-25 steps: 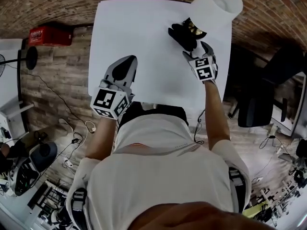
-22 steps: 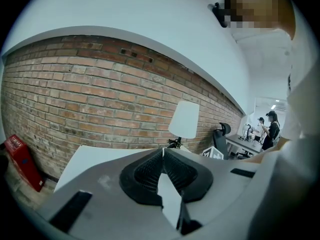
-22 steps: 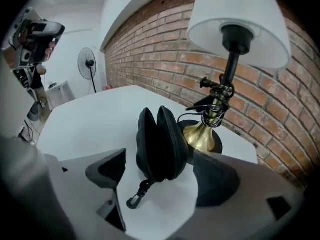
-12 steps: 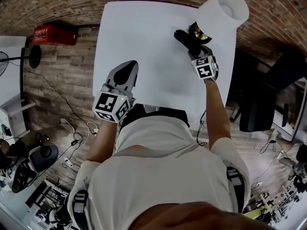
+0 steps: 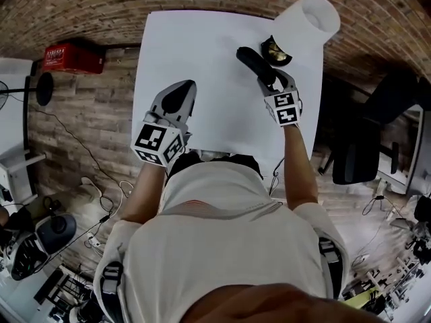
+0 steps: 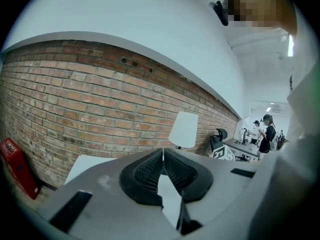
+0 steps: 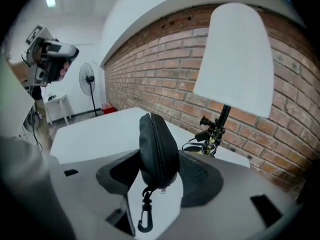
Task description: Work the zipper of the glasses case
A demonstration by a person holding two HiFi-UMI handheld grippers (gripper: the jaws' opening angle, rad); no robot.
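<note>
The black glasses case lies slantwise on the white table, just left of the lamp's base. My right gripper holds its near end; the jaws are closing, with both pads against the case's sides. In the right gripper view the case stands on edge between the pads, its zipper facing me and a small clip dangling below. My left gripper rests shut at the table's near left edge, apart from the case, with nothing between its pads.
A white-shaded lamp stands at the table's far right corner, its dark base right next to the case. A brick wall runs behind the table. A red box sits on the floor to the left, a black chair to the right.
My right gripper's jaws have narrowed onto the case. The case has shifted left, away from the lamp's base. The left gripper has stayed put.
</note>
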